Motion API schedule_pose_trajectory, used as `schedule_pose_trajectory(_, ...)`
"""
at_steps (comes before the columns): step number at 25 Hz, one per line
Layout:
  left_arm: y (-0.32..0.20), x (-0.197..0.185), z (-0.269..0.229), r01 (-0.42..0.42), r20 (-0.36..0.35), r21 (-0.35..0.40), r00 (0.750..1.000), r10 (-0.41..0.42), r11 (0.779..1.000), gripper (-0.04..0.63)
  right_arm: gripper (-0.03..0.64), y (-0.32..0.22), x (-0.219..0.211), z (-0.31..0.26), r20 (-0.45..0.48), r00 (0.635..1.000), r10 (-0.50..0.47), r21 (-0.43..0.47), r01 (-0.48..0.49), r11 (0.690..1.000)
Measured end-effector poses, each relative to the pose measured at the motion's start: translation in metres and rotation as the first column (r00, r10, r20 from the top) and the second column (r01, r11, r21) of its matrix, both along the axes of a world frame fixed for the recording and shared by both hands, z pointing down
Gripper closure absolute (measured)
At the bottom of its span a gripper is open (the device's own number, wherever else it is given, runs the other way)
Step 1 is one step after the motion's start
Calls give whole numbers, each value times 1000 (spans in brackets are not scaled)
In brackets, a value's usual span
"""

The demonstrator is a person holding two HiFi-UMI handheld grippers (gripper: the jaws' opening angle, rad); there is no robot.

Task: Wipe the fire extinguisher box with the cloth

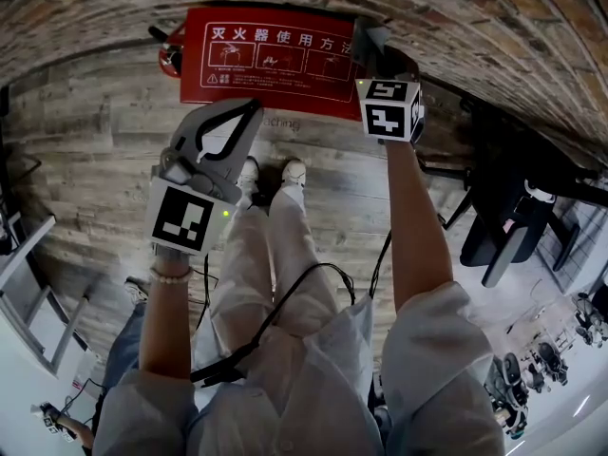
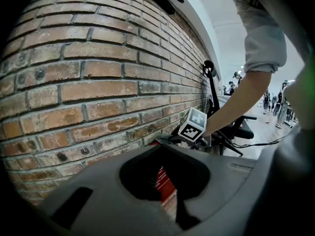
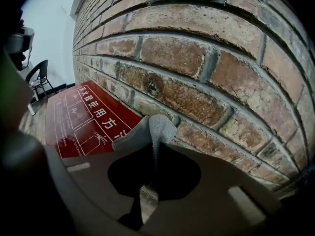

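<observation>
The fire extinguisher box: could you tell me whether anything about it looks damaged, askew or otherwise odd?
Nothing stands out. The red box sits against the brick wall, its printed top looks intact, and the right tongs grip a grey cloth at its end.

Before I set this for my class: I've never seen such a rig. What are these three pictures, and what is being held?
There is no robot here. A person holds a two-jaw gripper in each hand. The head view comes from a camera on the person's head, looking down at their legs and the wooden floor. The other two views come from cameras riding on each gripper. A red fire extinguisher box sits against the brick wall. The right gripper is shut on a grey cloth at the box's right end, by the wall. The left gripper is shut with nothing in it, near the box.
</observation>
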State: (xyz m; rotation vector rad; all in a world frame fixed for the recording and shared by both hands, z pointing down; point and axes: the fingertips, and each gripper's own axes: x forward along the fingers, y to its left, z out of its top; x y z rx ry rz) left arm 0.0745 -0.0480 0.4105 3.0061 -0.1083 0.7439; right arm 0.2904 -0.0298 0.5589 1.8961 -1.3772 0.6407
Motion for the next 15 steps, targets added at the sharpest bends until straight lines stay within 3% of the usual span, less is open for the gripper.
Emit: schedule_pose_trajectory(15,-3,-11,0,9,4,5,1000,-9,1000,598,592,-1,-2,-4,-39,999,-7,6,7,1000)
